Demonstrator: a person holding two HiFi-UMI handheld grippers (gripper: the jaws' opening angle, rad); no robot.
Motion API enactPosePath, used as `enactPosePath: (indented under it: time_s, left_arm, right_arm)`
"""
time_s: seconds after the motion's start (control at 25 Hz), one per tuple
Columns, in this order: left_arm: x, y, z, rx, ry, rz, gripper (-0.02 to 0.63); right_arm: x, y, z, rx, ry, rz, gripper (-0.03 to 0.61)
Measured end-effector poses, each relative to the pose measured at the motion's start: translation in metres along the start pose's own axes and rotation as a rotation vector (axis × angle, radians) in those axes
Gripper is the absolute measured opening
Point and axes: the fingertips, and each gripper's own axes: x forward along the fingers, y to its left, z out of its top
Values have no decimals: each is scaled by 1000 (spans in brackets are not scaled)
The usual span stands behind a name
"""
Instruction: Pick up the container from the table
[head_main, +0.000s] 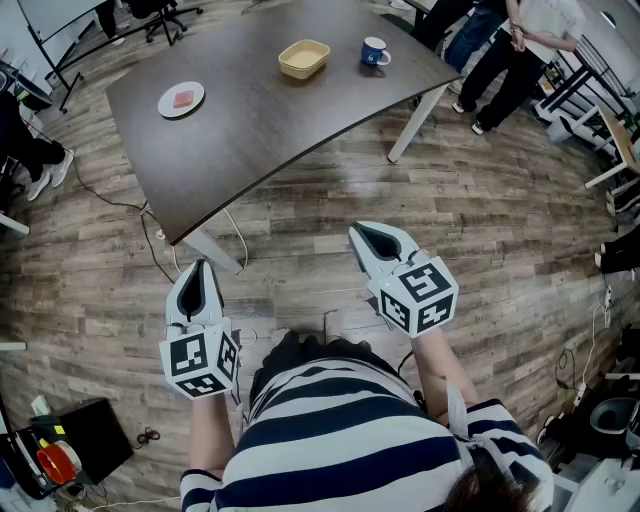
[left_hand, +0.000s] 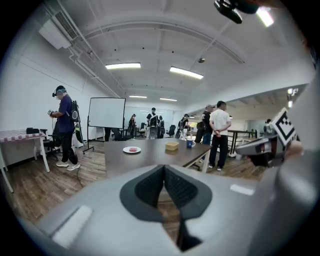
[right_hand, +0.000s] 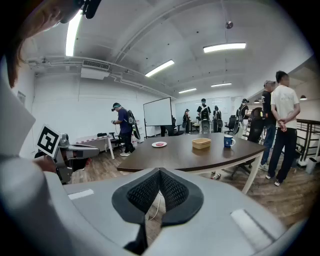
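Left tool (head_main: 199, 268) and right tool (head_main: 361, 236) are closed, empty, well apart from the container (head_main: 304, 58).

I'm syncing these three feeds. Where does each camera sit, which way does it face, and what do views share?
Head view: on the person's head, facing steeply down; shows striped shirt, left gripper and right gripper, short of the table.
Left gripper view: on the left gripper, looking along its shut jaws toward the table; right gripper at right edge.
Right gripper view: same, shut jaws; left gripper at left edge.
Shared: table with plate, container, mug.
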Motion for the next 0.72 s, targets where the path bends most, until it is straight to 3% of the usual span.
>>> enactPosePath:
  time_s: [0.72]
  left_arm:
    - [63, -61, 9, -25, 35, 44, 0]
  right_arm:
    - [26, -85, -14, -31, 59, 84, -8]
